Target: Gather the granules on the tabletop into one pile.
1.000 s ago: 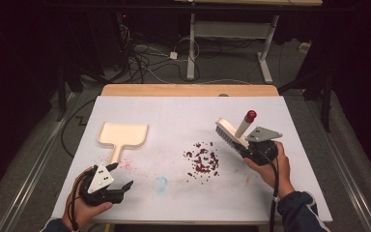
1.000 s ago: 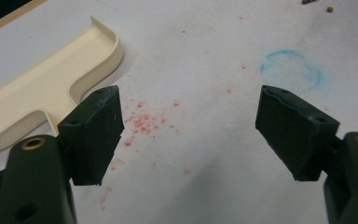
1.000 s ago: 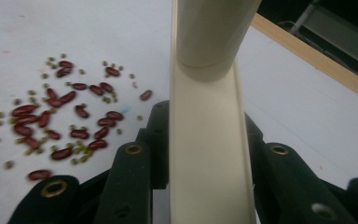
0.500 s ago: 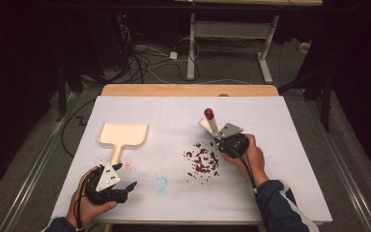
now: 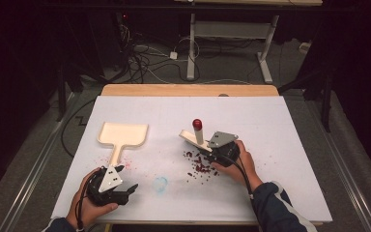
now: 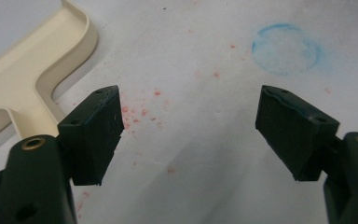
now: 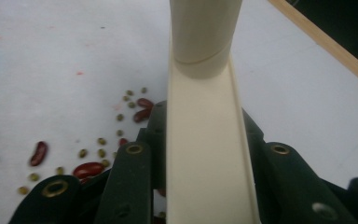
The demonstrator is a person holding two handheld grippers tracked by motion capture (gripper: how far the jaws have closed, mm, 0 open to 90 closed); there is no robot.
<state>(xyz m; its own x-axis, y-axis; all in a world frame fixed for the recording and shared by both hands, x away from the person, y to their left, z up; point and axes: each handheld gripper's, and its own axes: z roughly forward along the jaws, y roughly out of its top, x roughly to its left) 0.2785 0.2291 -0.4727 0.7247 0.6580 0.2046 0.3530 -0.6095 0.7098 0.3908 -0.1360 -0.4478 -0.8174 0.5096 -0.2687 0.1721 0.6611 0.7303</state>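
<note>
A cream dustpan lies flat on the white table at the left, its handle toward the person; its corner shows in the left gripper view. Just in front of that handle my left gripper rests open, with bare table between its jaws. A cream brush with a red-tipped handle is held in my right gripper, which is shut on it. The brush sits tilted over the right edge of a scatter of red and small green beans at mid-table.
A faint blue ring and red specks stain the white table between the two hands. A wooden strip runs along the far edge. Cables and desk legs lie on the dark floor beyond.
My right gripper has carried the brush leftward and slightly down, from the table's right side to the bean scatter. The left gripper has stayed where it was.
</note>
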